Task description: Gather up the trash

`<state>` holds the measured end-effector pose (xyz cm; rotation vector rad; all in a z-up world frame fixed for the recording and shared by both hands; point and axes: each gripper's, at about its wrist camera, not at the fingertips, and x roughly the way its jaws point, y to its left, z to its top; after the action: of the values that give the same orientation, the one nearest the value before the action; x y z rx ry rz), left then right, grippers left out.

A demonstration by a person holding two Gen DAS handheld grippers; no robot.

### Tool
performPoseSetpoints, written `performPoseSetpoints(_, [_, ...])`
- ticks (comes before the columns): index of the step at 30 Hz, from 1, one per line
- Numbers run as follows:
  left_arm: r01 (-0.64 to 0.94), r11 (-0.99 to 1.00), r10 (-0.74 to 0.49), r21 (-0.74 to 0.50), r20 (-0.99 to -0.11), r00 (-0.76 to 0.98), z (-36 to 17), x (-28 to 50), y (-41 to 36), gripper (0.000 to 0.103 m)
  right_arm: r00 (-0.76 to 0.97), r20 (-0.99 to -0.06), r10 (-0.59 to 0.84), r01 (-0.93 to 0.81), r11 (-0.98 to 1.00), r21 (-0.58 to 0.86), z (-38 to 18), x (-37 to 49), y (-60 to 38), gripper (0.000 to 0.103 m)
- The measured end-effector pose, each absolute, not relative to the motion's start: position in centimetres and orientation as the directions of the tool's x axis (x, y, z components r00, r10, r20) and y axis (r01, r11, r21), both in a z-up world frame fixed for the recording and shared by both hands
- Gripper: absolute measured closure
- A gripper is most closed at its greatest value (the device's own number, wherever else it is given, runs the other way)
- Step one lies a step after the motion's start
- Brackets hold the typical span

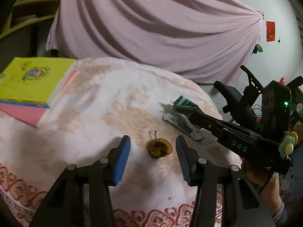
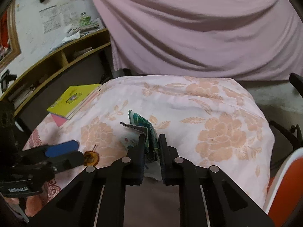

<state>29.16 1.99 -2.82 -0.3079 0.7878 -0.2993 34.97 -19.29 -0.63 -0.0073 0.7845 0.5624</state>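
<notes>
A browned, dried piece of fruit with a stem (image 1: 160,148) lies on the floral tablecloth (image 1: 113,98). My left gripper (image 1: 153,139) stands open around it, a blue-padded finger on each side, neither touching it. The right wrist view shows the same fruit (image 2: 91,158) just past the left gripper (image 2: 78,150). My right gripper (image 2: 151,137) is shut on a crumpled green-and-white wrapper (image 2: 149,132), which stands up between its black pads. From the left wrist view the right gripper (image 1: 191,113) reaches in from the right onto that wrapper (image 1: 182,104).
A yellow book (image 1: 34,75) on a pink one lies at the table's far left. A pink drape (image 1: 151,28) hangs behind. A wooden shelf (image 2: 56,60) stands at left, a black office chair (image 1: 233,96) and an orange seat (image 2: 284,189) at right.
</notes>
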Motion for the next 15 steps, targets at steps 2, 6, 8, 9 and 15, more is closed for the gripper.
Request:
performPoseSetpoints(2, [0.15, 0.914, -0.377, -0.377, -0.652, 0.658, -3.1, 29.5, 1.6, 0.067, 0.578, -0.672, 0.463, -0.455, 0.867, 0.206, -0.7, 35.1, -19.9, 0.092])
performPoseSetpoints(6, [0.162, 0.926, -0.36, -0.342, -0.664, 0.655, -3.0, 29.7, 0.9, 0.077, 0.566, -0.682, 0.463, -0.445, 0.868, 0.221, -0.9, 35.6, -20.0, 0.092])
performPoseSetpoints(8, [0.165, 0.927, -0.36, -0.338, -0.67, 0.649, -3.2, 29.8, 0.8, 0.081, 0.56, -0.685, 0.465, -0.455, 0.864, 0.215, -0.9, 35.5, -19.8, 0.092])
performPoseSetpoints(9, [0.16, 0.927, -0.357, -0.338, -0.671, 0.65, -3.3, 29.9, 0.8, 0.085, 0.557, -0.687, 0.467, -0.46, 0.862, 0.213, -0.9, 35.5, -19.6, 0.092])
performPoseSetpoints(15, [0.141, 0.921, -0.364, -0.364, -0.668, 0.649, -3.3, 29.8, 1.4, 0.093, 0.516, -0.699, 0.494, -0.492, 0.839, 0.23, -1.3, 35.5, -19.1, 0.091])
